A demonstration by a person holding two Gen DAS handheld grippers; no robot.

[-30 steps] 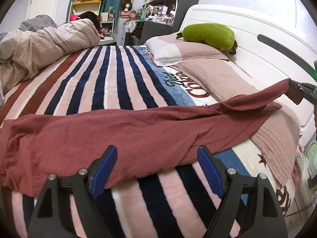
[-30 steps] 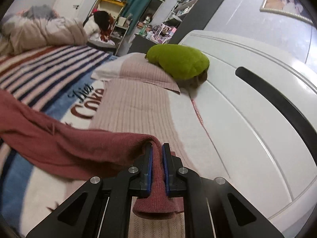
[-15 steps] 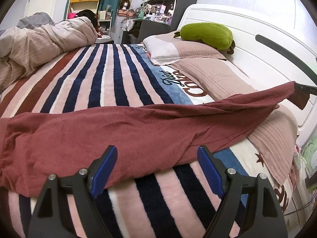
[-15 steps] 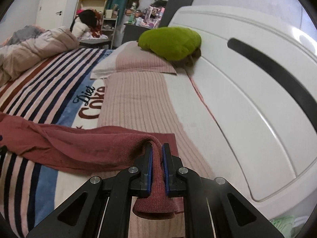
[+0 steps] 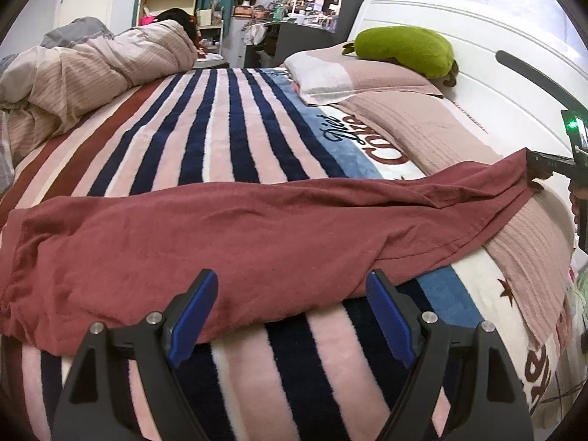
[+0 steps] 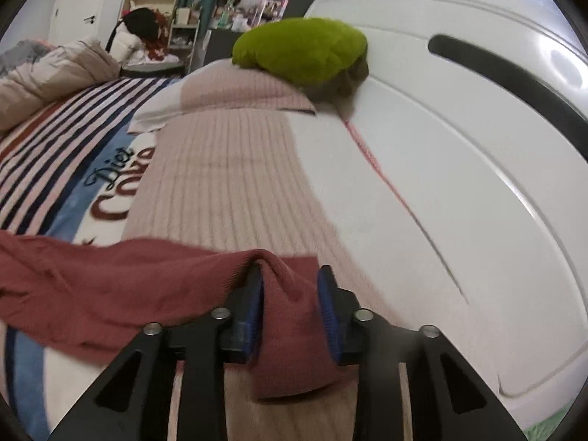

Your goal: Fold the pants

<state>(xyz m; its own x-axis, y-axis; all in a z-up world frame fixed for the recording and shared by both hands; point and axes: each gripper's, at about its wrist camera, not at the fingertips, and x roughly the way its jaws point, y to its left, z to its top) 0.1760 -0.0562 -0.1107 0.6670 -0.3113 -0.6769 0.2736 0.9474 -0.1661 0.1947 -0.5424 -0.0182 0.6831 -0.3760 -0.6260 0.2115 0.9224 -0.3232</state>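
Pants spread across the bed, both grippers parted.

Left wrist view: dark red knit pants (image 5: 228,235) lie stretched left to right over the striped navy, pink and white plush blanket (image 5: 220,128). The left gripper (image 5: 290,316) hovers at their near edge with its blue-padded fingers (image 5: 193,316) wide apart, gripping nothing. At the far right, the pants' end reaches the right gripper (image 5: 540,169) over a ribbed pink bedspread (image 5: 433,132). A green plush toy (image 5: 404,49) rests on a pink and white pillow (image 5: 345,79) against the white headboard (image 5: 477,55).
Right wrist view: the right gripper (image 6: 290,308) has its fingers (image 6: 327,308) separated, with the pants' (image 6: 110,290) end draped loosely between them, touching the left pad; the picture is blurred. The toy (image 6: 301,49) lies far ahead.
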